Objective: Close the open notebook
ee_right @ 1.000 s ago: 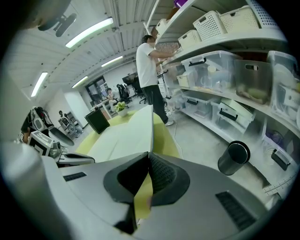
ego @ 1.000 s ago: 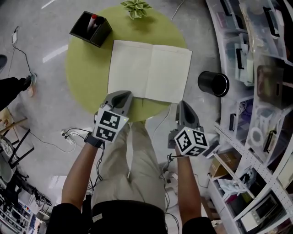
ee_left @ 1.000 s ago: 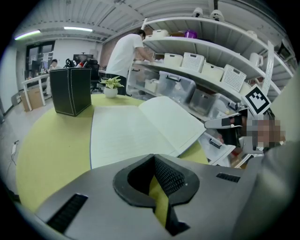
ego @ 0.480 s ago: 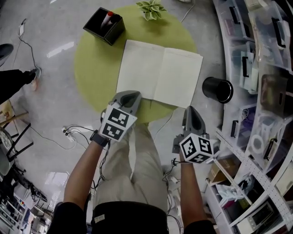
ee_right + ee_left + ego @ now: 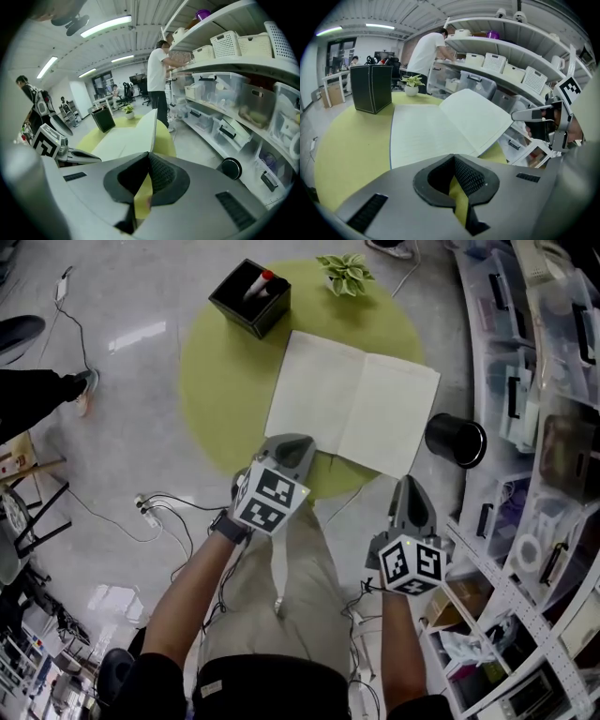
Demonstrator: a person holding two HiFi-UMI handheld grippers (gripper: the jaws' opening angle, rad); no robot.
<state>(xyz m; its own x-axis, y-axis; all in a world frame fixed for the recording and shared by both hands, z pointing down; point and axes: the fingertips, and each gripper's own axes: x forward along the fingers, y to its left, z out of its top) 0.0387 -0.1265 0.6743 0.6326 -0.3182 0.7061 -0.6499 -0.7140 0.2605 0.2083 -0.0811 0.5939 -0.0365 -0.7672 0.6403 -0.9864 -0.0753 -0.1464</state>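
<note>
Notebook (image 5: 352, 413) stays open; right gripper (image 5: 410, 486) still at its near corner

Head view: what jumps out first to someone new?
The open notebook spread on the round yellow-green table, its right half tilted up. The left gripper sits at its near edge, the right gripper shut on its near right corner. A black box and small plant stand beyond.

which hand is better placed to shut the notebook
Right: the right tongs are at the near right corner of the open white notebook, its right half seemingly raised; left tongs sit by the left page.
</note>
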